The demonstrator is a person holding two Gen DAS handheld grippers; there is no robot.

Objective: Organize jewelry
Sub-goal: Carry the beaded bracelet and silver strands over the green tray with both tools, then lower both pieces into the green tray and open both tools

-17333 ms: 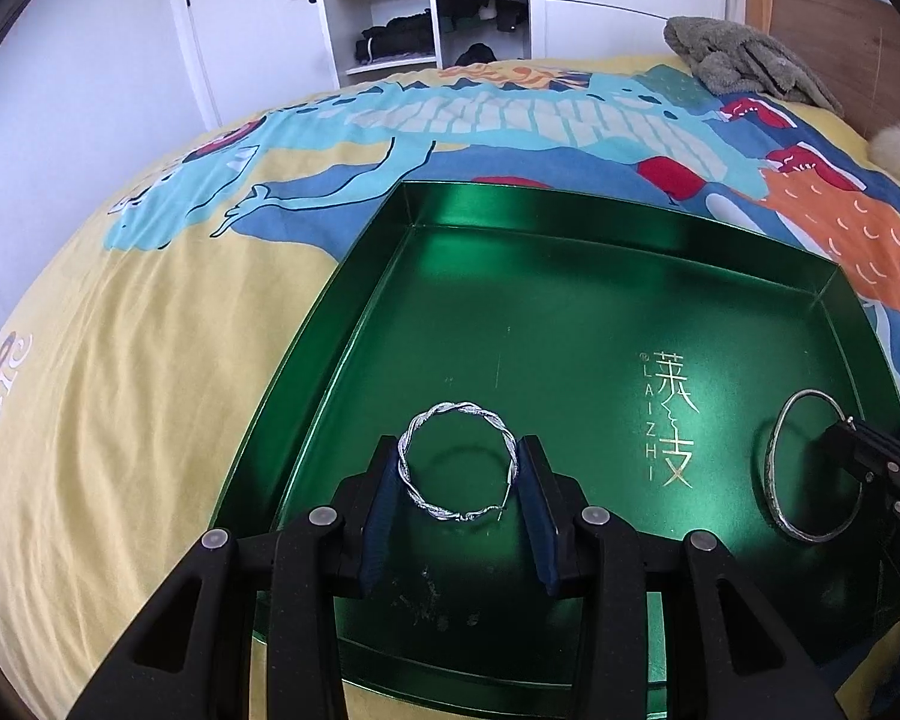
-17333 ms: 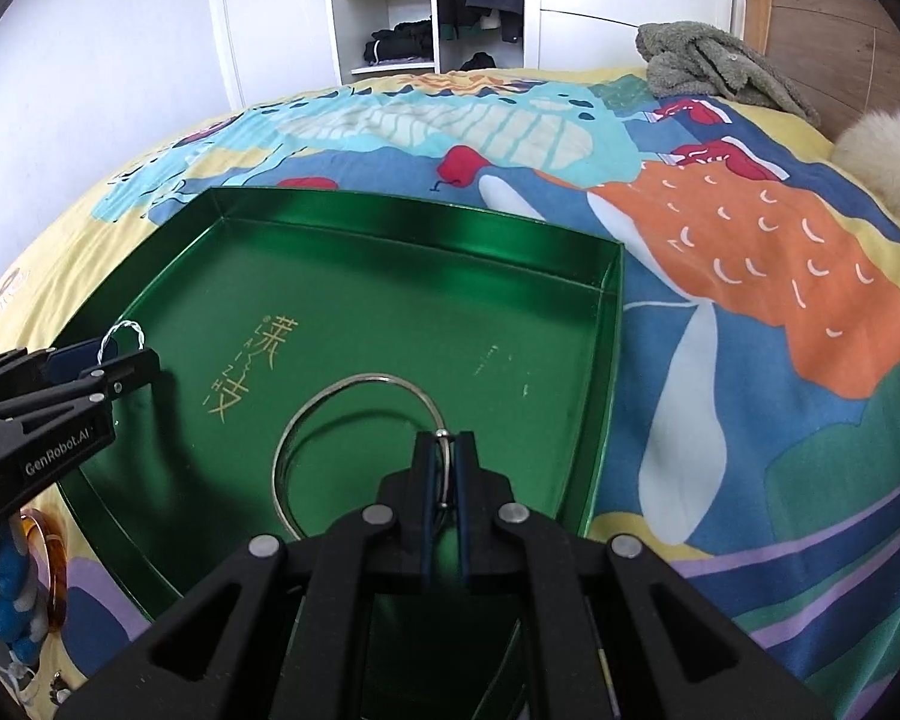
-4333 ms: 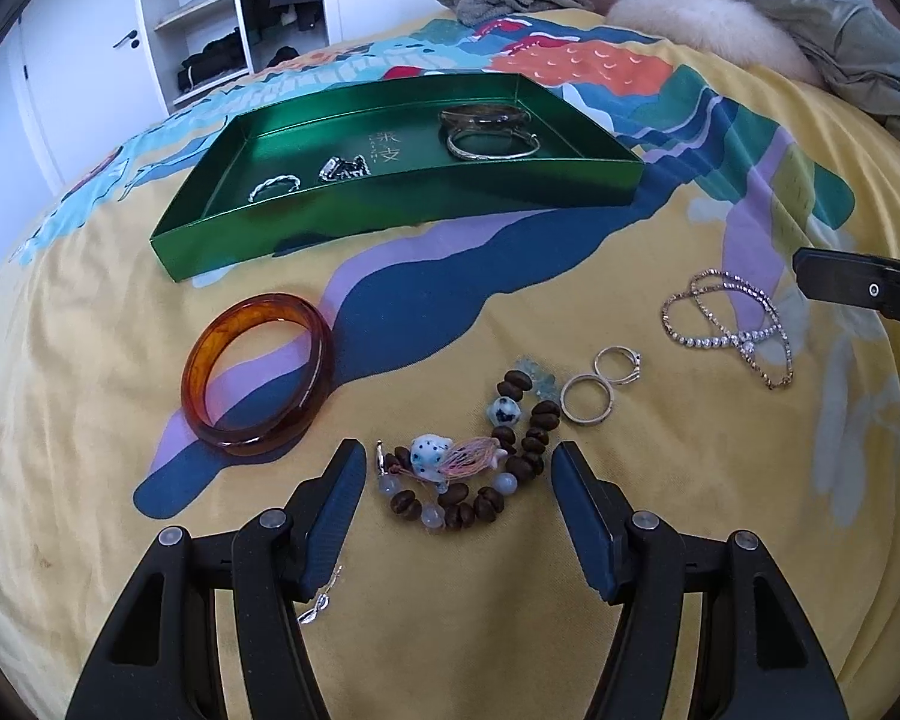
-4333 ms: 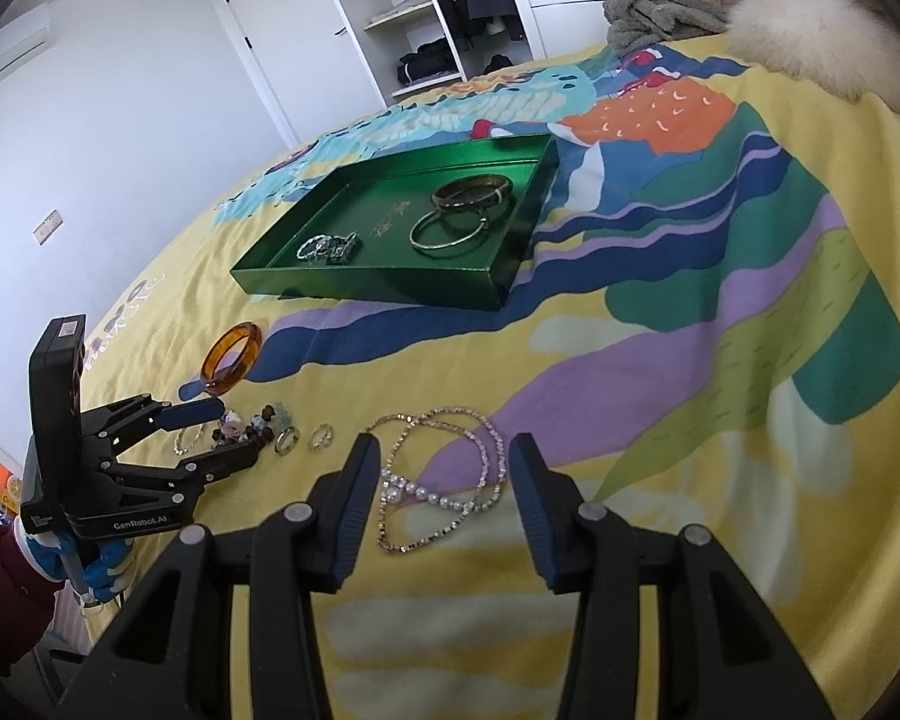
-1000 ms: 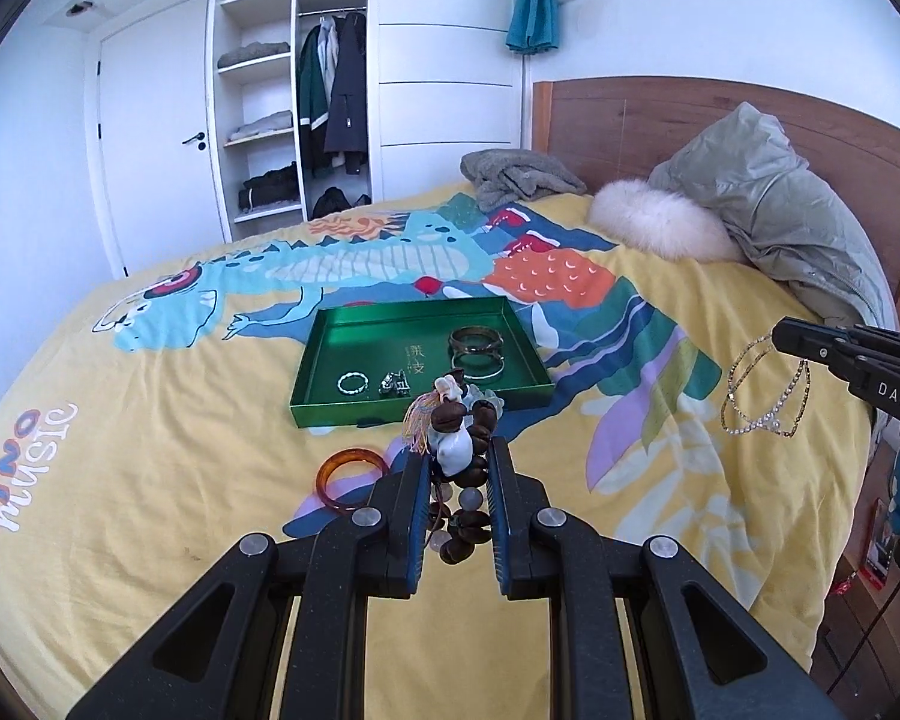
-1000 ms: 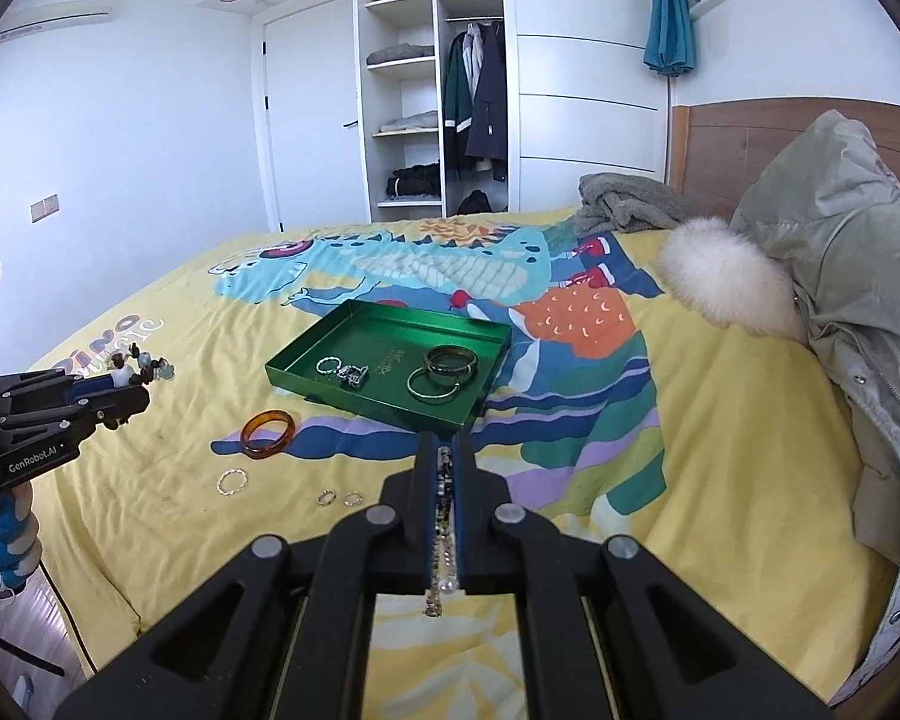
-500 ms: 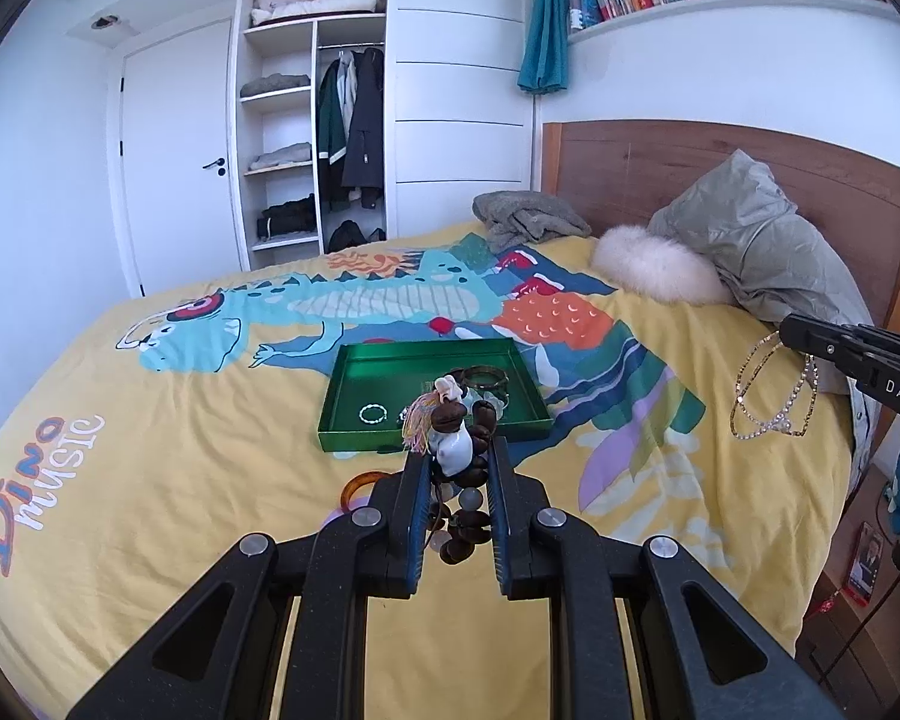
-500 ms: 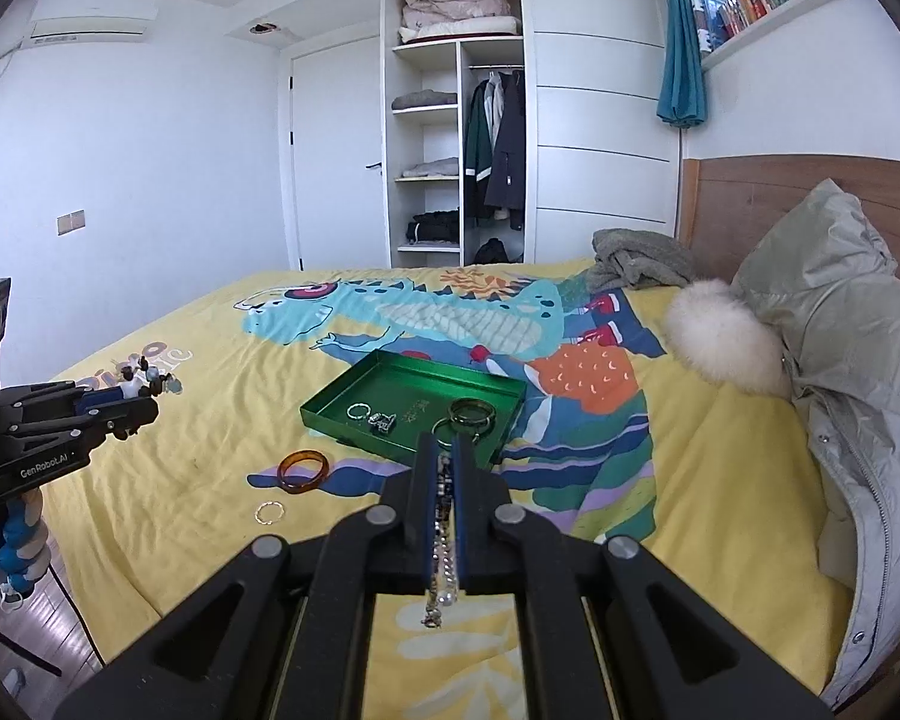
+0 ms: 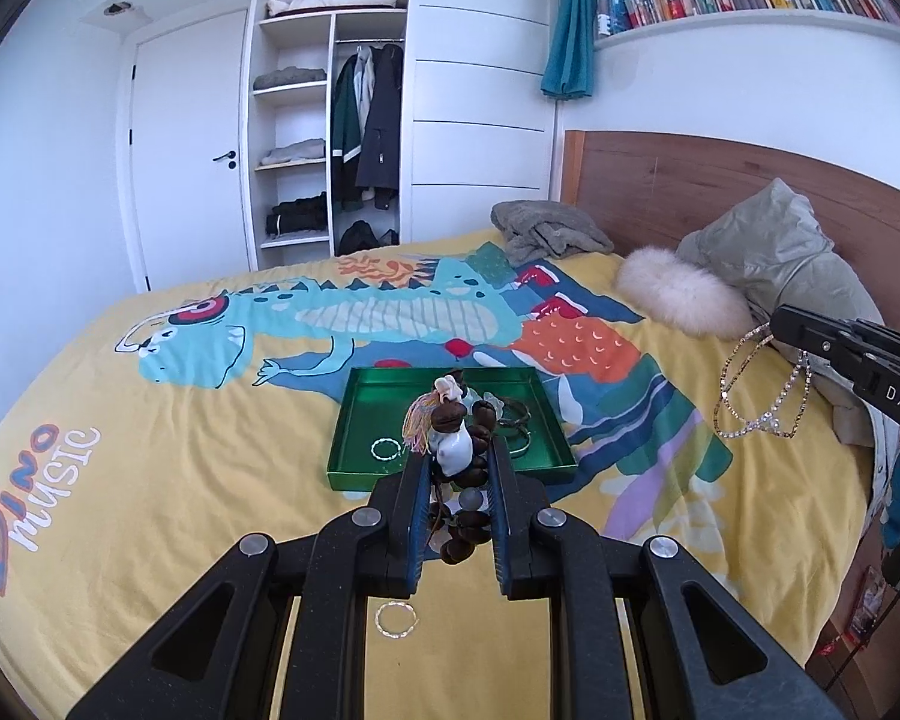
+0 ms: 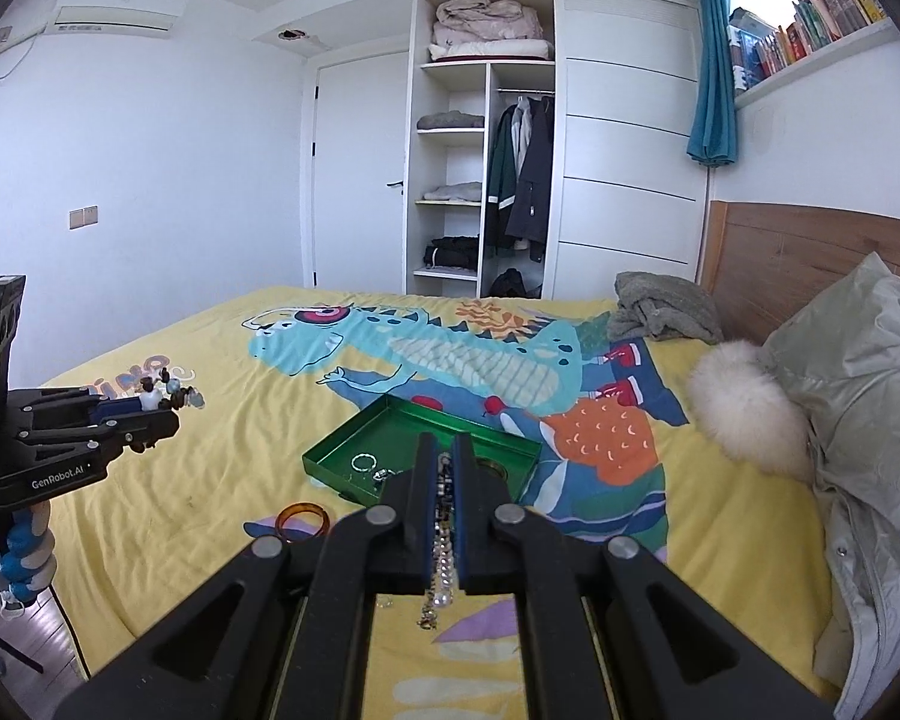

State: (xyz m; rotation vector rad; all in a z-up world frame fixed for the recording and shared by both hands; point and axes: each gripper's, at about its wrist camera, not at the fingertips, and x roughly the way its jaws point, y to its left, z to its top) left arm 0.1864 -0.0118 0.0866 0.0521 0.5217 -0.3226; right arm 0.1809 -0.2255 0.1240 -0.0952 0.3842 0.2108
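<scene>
Both grippers have risen well clear of the bed since the earlier frame. The left gripper (image 9: 459,468) is clamped narrowly on the bead bracelet (image 9: 459,450); the right gripper (image 10: 446,480) is pinched fully closed on the rhinestone necklace (image 9: 759,387). Risk: the necklace's free loops could swing, snag or slip on the way to the green tray (image 9: 354,408), and the lumpy bracelet, gripped on rounded beads, could roll out.

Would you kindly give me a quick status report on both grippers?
Left gripper shut on beaded bracelet. Right gripper shut on rhinestone chain. Both high above green tray. Nothing in the way.
</scene>
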